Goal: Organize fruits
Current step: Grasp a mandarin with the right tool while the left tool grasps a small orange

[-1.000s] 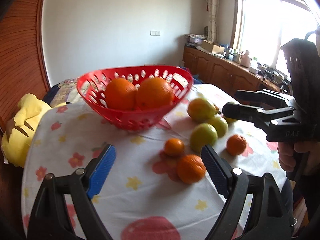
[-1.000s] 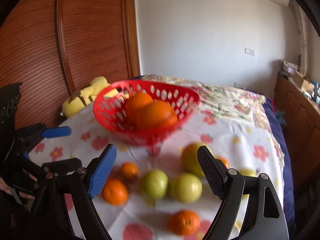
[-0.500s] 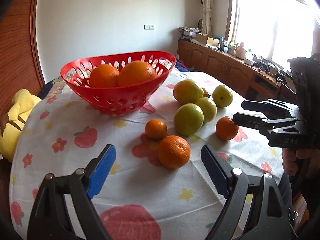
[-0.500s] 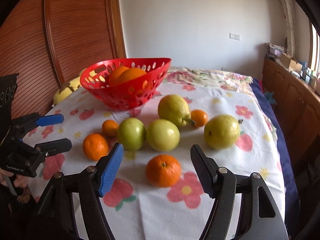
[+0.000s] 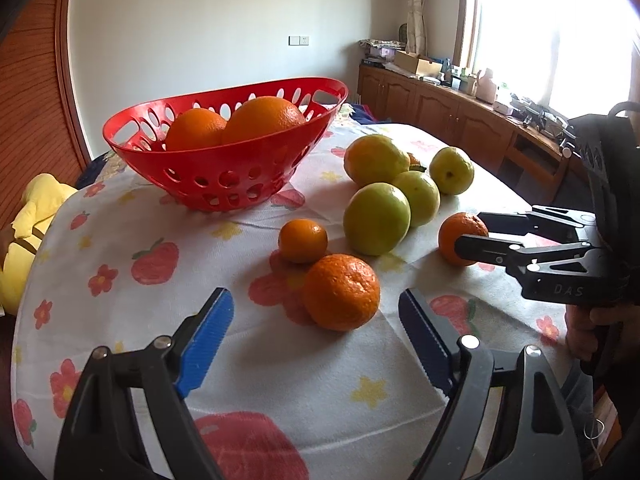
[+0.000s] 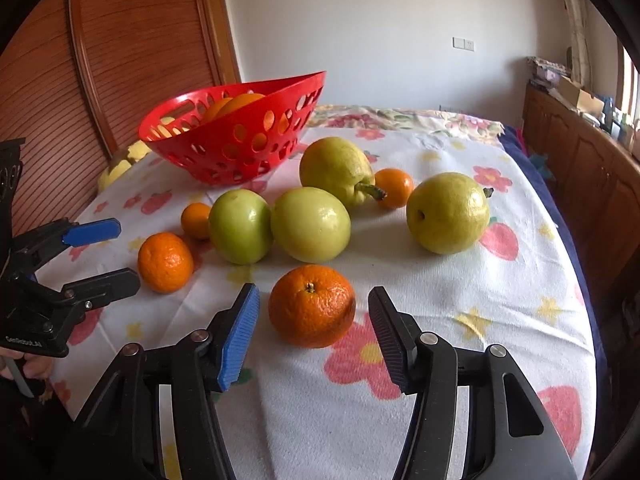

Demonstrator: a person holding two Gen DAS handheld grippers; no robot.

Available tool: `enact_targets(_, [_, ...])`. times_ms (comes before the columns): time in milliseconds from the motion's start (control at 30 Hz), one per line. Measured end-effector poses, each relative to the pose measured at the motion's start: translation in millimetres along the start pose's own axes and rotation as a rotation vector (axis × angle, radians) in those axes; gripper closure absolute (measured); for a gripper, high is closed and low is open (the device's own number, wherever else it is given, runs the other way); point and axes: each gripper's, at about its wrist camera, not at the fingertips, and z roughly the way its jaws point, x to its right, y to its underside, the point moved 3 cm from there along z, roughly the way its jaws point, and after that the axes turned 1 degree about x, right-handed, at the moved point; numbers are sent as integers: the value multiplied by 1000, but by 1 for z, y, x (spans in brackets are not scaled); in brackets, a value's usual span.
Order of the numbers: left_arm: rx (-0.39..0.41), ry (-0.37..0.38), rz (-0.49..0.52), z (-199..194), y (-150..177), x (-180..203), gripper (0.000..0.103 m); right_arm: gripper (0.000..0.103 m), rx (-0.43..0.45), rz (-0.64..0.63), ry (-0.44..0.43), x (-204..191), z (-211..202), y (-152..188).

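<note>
Right now the right claw [image 6: 314, 320] has been closing around a mandarin [image 6: 311, 305] at its twelve o'clock on the surface [image 6: 460, 280], pads not yet touching; released, the left claw [image 5: 316, 326] frames another mandarin [image 5: 341, 292]. Off-centre pinching could roll either fruit away from the red basket [image 6: 224, 148].
</note>
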Motion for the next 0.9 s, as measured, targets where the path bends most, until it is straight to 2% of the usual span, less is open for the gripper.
enact_targets(133, [-13, 13, -2, 4, -1, 1, 21, 50, -13, -6, 5, -1, 4, 2])
enact_targets(200, [-22, 14, 4, 6, -1, 3, 29, 52, -18, -21, 10, -3, 6, 3])
enact_targets(367, [-48, 29, 21, 14, -2, 7, 37, 54, -23, -29, 18, -5, 6, 4])
enact_targets(667, [-80, 20, 50, 26, -7, 17, 37, 54, -25, -35, 28, -3, 6, 5])
enact_targets(733, [-91, 10, 54, 29, -7, 18, 41, 54, -25, -36, 29, -3, 7, 5])
enact_targets(900, [-107, 13, 47, 33, -3, 15, 58, 54, -26, -38, 31, -2, 7, 4])
